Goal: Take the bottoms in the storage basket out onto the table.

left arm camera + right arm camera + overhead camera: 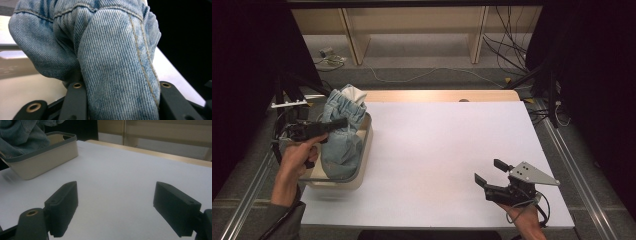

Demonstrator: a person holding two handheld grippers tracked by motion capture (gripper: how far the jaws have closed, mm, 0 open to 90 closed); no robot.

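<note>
A light blue denim garment [343,142] rises in a bunch out of a cream basket [362,172] at the table's left edge, with a white cloth piece [355,92] at its top. My left gripper [343,123] reaches into it from the left, shut on a thick fold of the denim [117,62], which fills the gap between the jaws of the left gripper [122,100]. My right gripper [488,170] rests low over the front right of the table, open, with bare table between the jaws of the right gripper [115,202]. Far off in the right gripper view are the basket [42,157] and the denim [22,135].
The white table top [442,150] has a wooden strip along its far edge. Black curtains hang left and right. Shelving and loose cables lie on the floor beyond the table, and metal rails run along both sides.
</note>
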